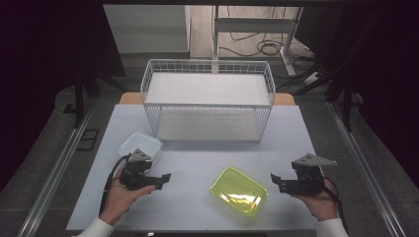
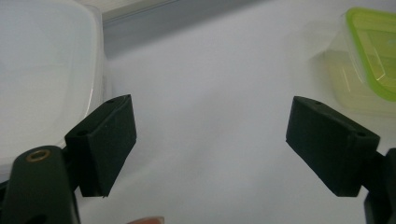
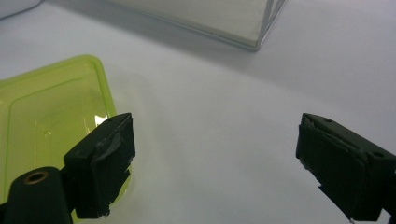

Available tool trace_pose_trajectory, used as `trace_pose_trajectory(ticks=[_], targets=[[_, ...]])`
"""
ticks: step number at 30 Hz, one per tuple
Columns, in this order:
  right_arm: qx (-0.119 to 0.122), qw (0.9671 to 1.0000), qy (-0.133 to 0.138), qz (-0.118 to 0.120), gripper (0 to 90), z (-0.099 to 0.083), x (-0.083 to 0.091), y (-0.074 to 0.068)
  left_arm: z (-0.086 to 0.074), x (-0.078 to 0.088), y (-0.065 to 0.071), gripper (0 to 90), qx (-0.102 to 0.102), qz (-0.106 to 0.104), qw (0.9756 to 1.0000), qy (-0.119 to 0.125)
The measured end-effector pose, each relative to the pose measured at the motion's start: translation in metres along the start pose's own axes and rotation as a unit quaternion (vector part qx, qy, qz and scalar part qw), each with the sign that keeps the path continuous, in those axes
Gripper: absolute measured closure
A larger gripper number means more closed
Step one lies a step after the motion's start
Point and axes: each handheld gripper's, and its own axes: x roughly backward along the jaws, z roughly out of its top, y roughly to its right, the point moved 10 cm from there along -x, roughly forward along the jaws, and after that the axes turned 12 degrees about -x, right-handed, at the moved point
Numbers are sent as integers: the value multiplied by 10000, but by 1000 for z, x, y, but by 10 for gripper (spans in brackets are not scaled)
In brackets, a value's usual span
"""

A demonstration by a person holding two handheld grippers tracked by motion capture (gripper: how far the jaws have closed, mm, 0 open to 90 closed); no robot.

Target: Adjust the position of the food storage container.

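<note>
— What are the two grippers doing?

— The left gripper (image 1: 160, 178) is hovering beside the clear container (image 1: 140, 146), its jaws standing wide apart with nothing between them. The right gripper (image 1: 275, 180) is pointing at the yellow-green container (image 1: 239, 191), jaws likewise spread and empty.

— And where are the containers sitting?

— Both are lying on the tabletop (image 1: 197, 158), in front of the white wire basket (image 1: 207, 101): the clear one at the left, the yellow-green one nearer the right gripper.

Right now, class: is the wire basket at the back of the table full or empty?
Empty. Through the mesh of the wire basket, the high view shows just its bare white floor, with nothing lying inside.
</note>
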Motion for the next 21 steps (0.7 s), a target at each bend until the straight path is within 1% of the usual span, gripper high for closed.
trace_pose_trajectory(ticks=[3,6,12,15,18,21], targets=[[-5,10000,-86,30,125,-4,0,3,2,0,1,155,-34,8,10000,12],[-93,9999,-44,78,139,-3,4,5,2,1,2,155,-32,-19,10000,30],[-96,9999,-92,11,144,-2,4,6,-1,0,1,155,-45,-48,10000,-16],[-105,9998,-164,-29,156,-3,3,4,-3,1,1,158,-7,-88,10000,-46],[-71,9996,-278,-66,167,-5,3,3,-3,3,-1,159,127,-82,9999,-42],[-94,9993,-344,-72,172,-6,3,3,-4,4,-3,159,160,-68,9998,-59]])
